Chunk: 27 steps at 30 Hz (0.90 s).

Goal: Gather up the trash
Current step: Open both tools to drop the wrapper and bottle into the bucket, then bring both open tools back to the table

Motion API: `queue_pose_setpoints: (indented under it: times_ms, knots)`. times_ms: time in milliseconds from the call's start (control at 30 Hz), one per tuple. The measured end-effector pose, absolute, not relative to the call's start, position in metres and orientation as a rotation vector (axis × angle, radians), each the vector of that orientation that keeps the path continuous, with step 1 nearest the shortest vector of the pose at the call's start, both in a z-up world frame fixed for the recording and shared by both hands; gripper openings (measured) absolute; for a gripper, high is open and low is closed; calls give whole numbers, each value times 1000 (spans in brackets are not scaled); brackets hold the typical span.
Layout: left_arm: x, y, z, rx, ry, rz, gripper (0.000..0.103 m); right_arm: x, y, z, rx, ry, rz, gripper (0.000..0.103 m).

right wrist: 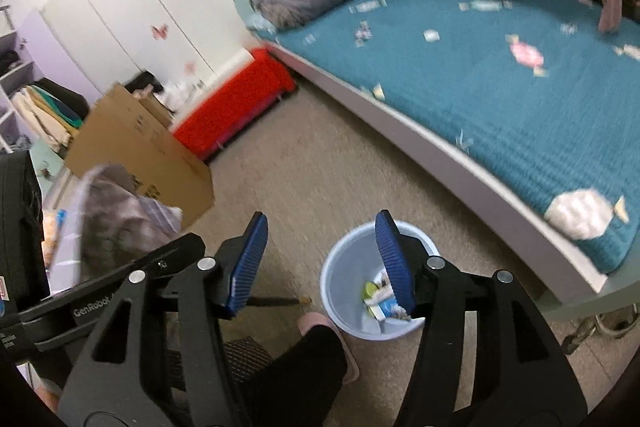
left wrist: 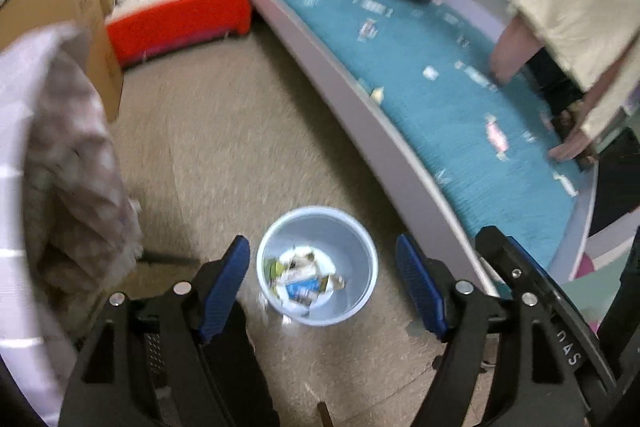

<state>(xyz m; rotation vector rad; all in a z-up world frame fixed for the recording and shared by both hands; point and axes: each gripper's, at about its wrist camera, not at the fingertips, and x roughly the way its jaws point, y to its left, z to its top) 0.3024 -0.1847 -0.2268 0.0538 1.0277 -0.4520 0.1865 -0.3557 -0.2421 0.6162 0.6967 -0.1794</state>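
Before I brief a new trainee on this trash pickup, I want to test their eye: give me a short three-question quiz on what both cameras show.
1. True or false: the bin on the carpet already holds some wrappers.
2. Where does most of the uncollected litter lie? A) on the carpet B) on the blue bed cover C) in the cardboard box
3. Fill in: the left gripper and the right gripper are both ____ and hold nothing.

Key: 1 true; 2 B; 3 open.
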Motion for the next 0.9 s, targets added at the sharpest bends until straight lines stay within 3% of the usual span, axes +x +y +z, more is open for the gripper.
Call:
queue_pose_setpoints:
  times_ms: [233, 400, 900]
  knots:
    - [261, -131, -137, 30, 843, -468, 80, 170, -307, -166, 547, 587, -52, 61]
    - [246, -52, -96, 3, 775, -368, 80, 177, -249, -131, 493, 561, 73, 62]
    - [249, 231, -76, -296, 733, 44, 80, 263, -22, -91, 288, 665, 455, 62]
